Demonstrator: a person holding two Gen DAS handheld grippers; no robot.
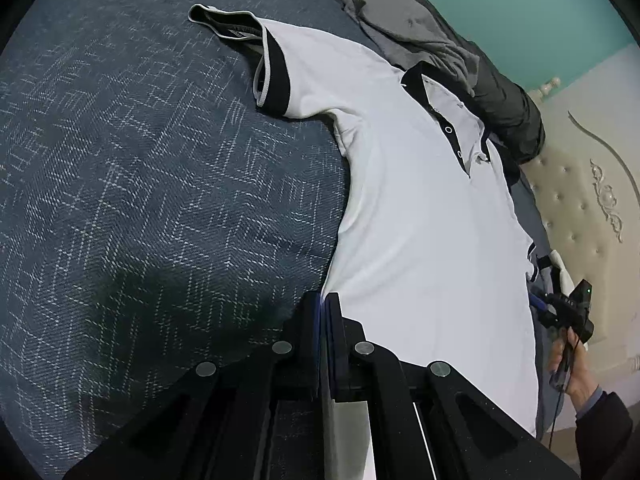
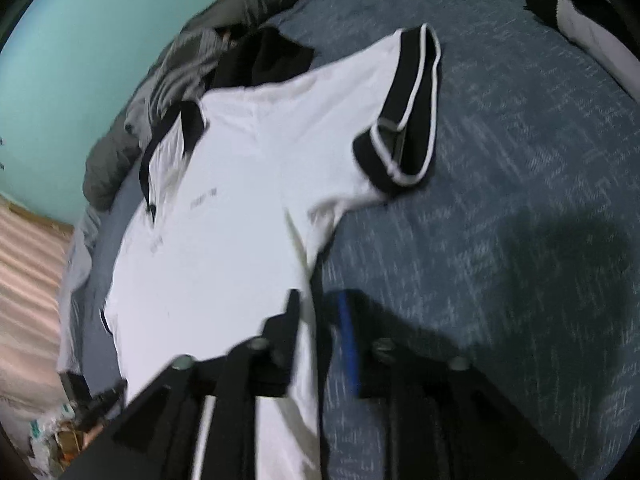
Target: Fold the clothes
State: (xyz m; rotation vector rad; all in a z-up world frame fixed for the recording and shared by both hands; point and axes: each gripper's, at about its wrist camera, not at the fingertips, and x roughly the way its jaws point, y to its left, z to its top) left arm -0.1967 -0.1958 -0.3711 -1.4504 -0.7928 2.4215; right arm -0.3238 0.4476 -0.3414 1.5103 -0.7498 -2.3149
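Clamped together at the lower side edge of the white polo shirt, the left gripper has its two fingers pressed shut with the shirt's hem corner meeting them at the tips, though whether cloth is actually pinched between them cannot be told. Across the garment, the right gripper stands with its jaws apart, one finger lying over the white fabric and the blue-padded finger over the bedspread, so the shirt's side edge runs between them. Beneath everything spreads the dark blue patterned bedspread, and the shirt lies flat on it, front up, collar away from the cameras. Behind the collar sits a rumpled pile of grey clothes, against a teal wall. Black-banded sleeves stick out to each side, one sleeve near the right gripper's view. Smallest are the placket snaps below the collar.
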